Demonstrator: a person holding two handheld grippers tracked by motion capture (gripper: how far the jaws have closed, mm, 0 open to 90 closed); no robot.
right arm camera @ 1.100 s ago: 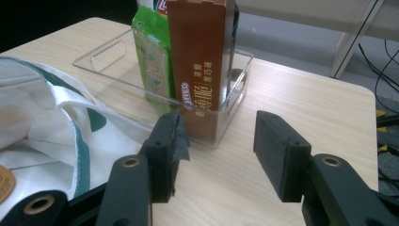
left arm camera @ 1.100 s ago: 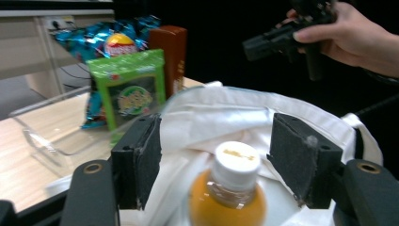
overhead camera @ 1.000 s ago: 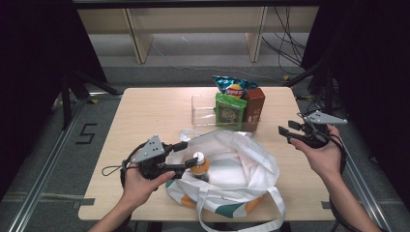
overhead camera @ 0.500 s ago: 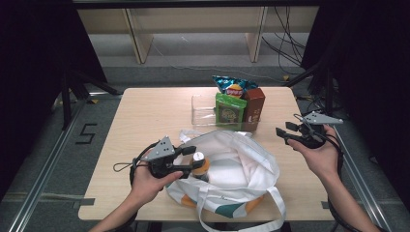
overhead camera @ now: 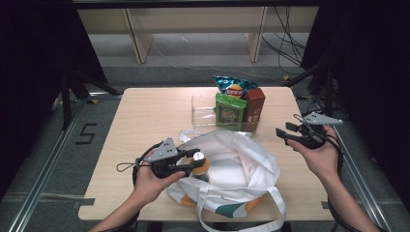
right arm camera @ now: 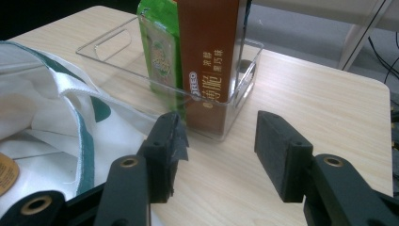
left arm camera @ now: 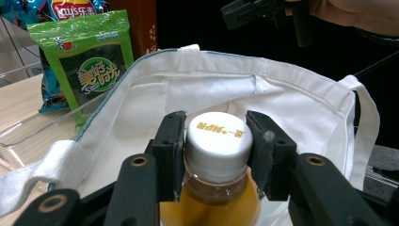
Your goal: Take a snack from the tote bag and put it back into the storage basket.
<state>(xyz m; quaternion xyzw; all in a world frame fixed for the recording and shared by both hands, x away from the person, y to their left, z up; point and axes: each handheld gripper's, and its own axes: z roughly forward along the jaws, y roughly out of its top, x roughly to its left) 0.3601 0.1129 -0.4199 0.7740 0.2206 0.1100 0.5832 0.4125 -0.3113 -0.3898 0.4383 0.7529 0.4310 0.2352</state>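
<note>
My left gripper (overhead camera: 196, 163) (left arm camera: 217, 150) is shut on a bottle (left arm camera: 217, 141) of amber drink with a white cap, held at the mouth of the white tote bag (overhead camera: 241, 164) (left arm camera: 282, 101). The bottle (overhead camera: 201, 164) lies low over the bag's left side. My right gripper (overhead camera: 283, 134) (right arm camera: 221, 143) is open and holds nothing, above the table to the right of the bag. A clear bin (overhead camera: 203, 112) (right arm camera: 122, 47) behind the bag holds a green snack packet (overhead camera: 229, 110) (left arm camera: 91, 70) (right arm camera: 160, 47), a brown Oreo box (overhead camera: 254, 105) (right arm camera: 211, 61) and a blue chip bag (overhead camera: 232, 86).
The wooden table (overhead camera: 145, 111) has bare room to the left of the bin and at the right near its edge (right arm camera: 339, 103). The bag's straps (overhead camera: 275, 212) hang over the front edge. Shelving and cables lie beyond the table.
My left gripper carried the bottle right and down toward the bag's mouth. The right gripper stayed almost where it was, still open.
</note>
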